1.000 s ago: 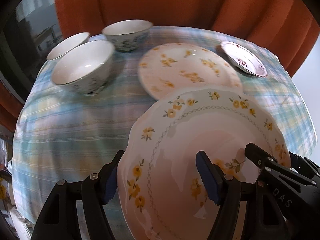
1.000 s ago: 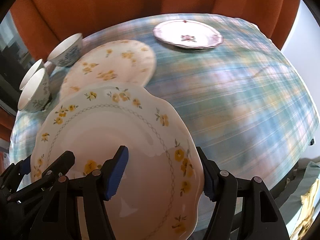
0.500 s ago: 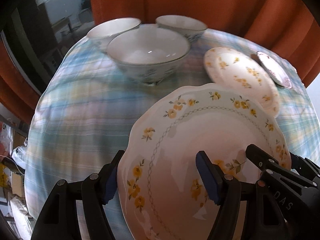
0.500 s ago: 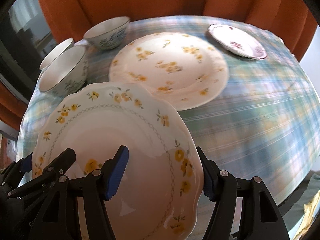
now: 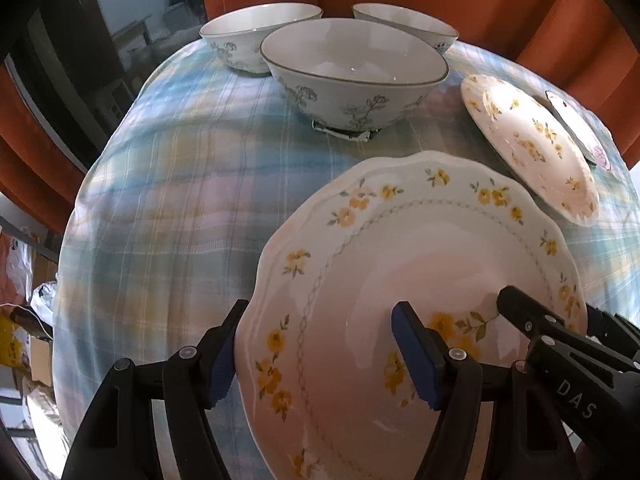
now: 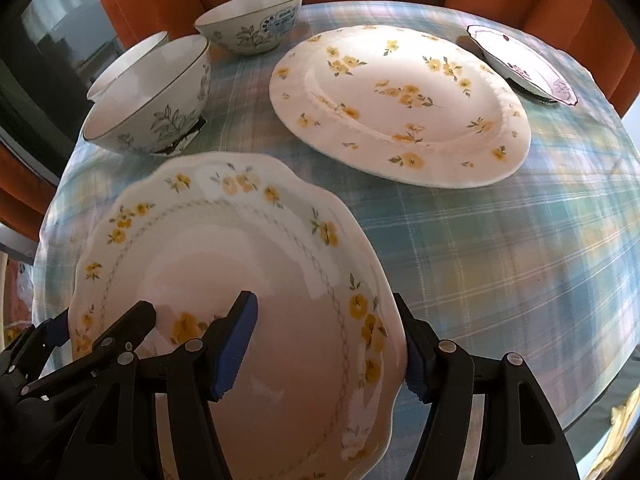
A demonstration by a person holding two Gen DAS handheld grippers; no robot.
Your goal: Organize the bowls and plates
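Nearest bowl (image 5: pixel 352 76) closer, plate (image 5: pixel 400 280) edge cut off

Each hand-held gripper (image 5: pixel 324 354) (image 6: pixel 330 346) has black plastic arms, ribbed blue finger pads (image 5: pixel 416 360), silver pivot screws; white "DAS" lettering at 4 o'clock, left view.

1. A round table draped in a blue-and-yellow plaid cloth (image 6: pixel 500 248) is carrying the crockery.
2. Three white porcelain bowls with grey-blue flowers (image 5: pixel 352 76) are sitting clustered at its far-left edge.
3. A large cream plate with yellow flowers (image 6: pixel 400 100) is lying beside a small white plate with purple trim (image 6: pixel 520 66).
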